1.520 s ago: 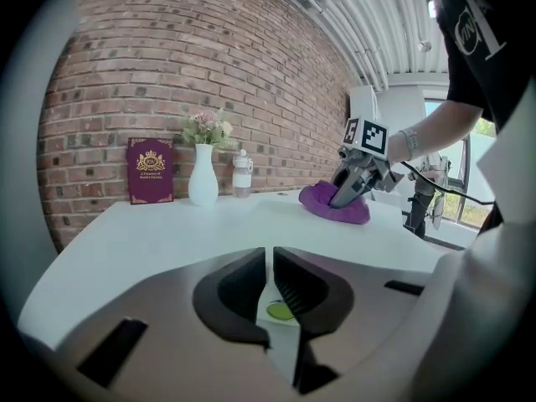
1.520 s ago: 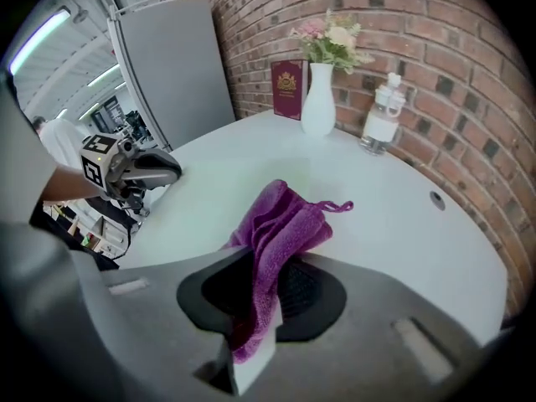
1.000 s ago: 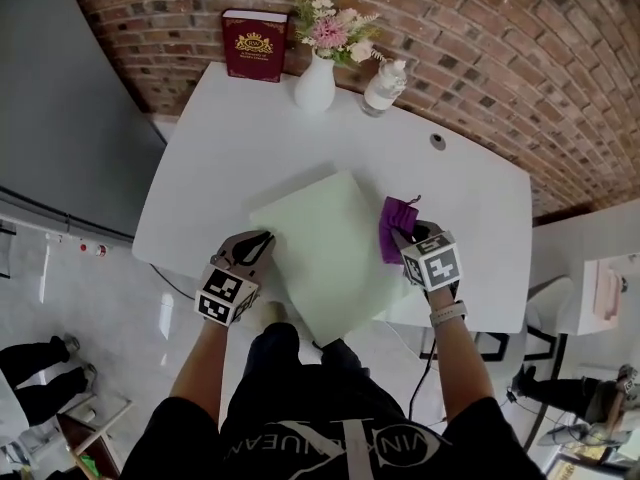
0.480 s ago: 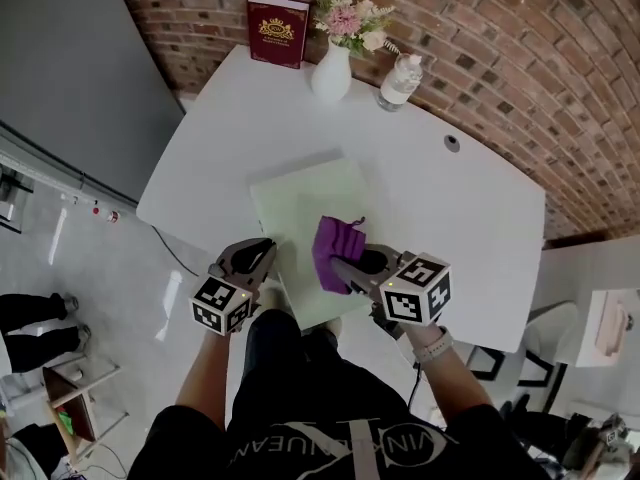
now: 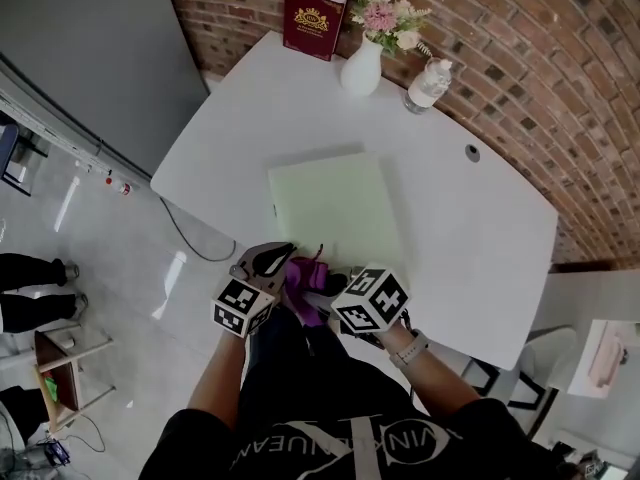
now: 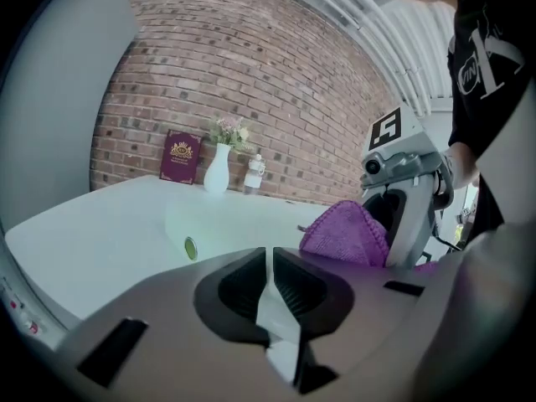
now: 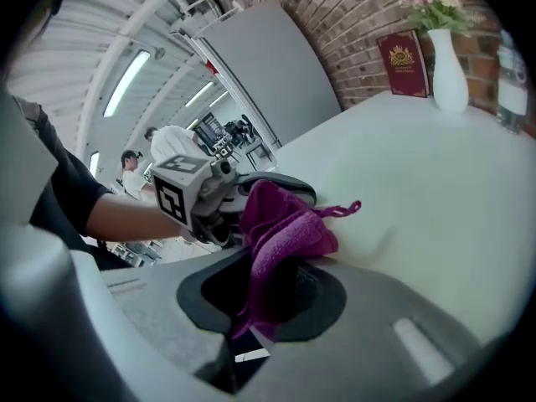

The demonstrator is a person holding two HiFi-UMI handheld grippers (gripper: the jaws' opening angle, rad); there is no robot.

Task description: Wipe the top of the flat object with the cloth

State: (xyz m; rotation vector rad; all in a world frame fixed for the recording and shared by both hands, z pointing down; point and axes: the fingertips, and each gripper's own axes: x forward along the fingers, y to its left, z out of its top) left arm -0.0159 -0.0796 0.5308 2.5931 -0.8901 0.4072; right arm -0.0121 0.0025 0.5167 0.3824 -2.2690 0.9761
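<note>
Over white table [image 5: 250,118], right gripper [image 7: 272,287] pinches purple cloth [image 7: 285,224].

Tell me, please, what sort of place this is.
Probably a staged corner of an office or lab: a white rounded table against a red brick wall, holding a dark red hardback book and a white bulbous vase of flowers, with people in a strip-lit workspace beyond.

cloth [image 5: 304,276] — mostly covered by right gripper [image 5: 333,286] in head view | jaw faces of that gripper buried under cloth | green mat [image 5: 335,208] near corner hidden behind left gripper [image 5: 282,257] | book [image 5: 313,21] title — too small
</note>
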